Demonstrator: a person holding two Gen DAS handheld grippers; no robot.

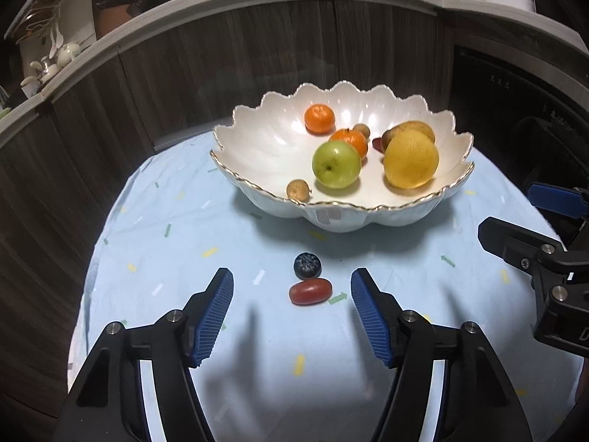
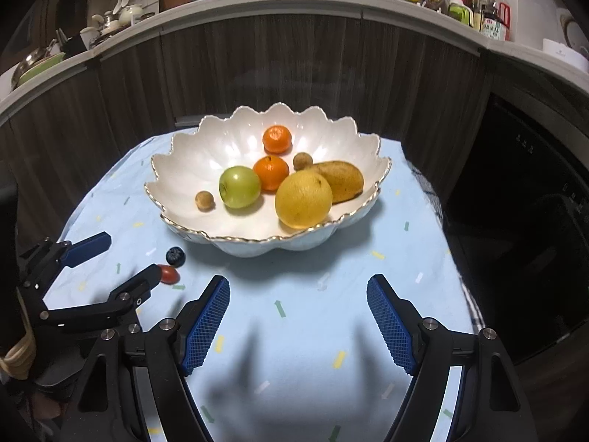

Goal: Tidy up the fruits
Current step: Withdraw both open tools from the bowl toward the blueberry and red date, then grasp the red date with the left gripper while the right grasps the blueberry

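Lying loose on the counter, just in front of the bowl, two small fruits are left outside it: a blueberry and, touching it on the side away from the bowl, a red grape tomato. The tomato's long axis is seen to run crosswise, parallel to the bowl's near rim and straight across the gap of the left tongs.

Left tongs: spread wide, nothing held. The tomato is framed between the two blue pads, slightly ahead of the tips, toward the bowl. The blueberry is placed one step farther on, between tomato and bowl.

Right tongs: likewise spread wide and empty, held off to the right of the bowl's front, well apart from both loose fruits. The left tongs are judged clearly the nearer.

Already inside the bowl: green apple, large yellow citrus, two mandarins, a brownish-yellow elongated fruit behind the citrus, two small tan round fruits, and a dark red item mostly hidden.

Judgement: with the tomato lying lengthwise across the gap, the pads would close on its ends, where a slip is possible; a short advance toward the bowl is needed first. The blueberry may be nudged.
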